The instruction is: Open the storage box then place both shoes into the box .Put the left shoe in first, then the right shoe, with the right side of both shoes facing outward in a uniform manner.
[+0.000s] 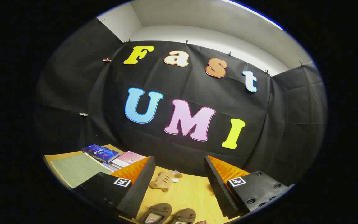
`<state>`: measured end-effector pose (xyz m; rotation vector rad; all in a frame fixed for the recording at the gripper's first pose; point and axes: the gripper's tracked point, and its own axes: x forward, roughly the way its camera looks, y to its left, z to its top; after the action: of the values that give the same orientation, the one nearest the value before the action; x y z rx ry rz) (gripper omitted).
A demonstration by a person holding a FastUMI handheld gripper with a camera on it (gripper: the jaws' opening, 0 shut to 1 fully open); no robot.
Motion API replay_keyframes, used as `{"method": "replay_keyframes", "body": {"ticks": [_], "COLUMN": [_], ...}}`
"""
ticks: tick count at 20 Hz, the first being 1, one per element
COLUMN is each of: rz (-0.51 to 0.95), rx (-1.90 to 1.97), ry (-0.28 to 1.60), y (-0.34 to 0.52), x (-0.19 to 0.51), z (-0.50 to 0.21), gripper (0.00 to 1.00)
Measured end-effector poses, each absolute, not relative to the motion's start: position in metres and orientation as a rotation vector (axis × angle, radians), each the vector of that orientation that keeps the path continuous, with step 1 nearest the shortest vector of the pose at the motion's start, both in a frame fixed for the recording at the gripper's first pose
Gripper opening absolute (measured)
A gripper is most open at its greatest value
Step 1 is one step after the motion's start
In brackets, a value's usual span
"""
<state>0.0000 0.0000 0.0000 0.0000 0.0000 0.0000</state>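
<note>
In the gripper view, the gripper [179, 183] is held spread wide with nothing between its fingers, raised above a wooden counter [188, 193]. Two brown shoes [169, 214] are seen side by side on the counter, low between the fingers and near the viewer, while a small tan plush toy [164, 181] lies further ahead between the fingertips. Beyond the left finger, a green mat [76, 169] is laid flat, and a few books [113, 157] are stacked just beside it by the black cloth wall.
</note>
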Motion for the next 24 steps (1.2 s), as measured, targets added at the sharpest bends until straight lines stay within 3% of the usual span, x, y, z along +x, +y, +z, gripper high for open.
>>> {"method": "replay_keyframes", "body": {"ticks": [20,24], "rz": [0.002,0.062], "rx": [0.015,0.047], "ry": [0.019,0.046], "y": [0.004,0.018], "x": [0.005,0.007], "z": [-0.005,-0.011], "gripper": [0.97,0.97]}}
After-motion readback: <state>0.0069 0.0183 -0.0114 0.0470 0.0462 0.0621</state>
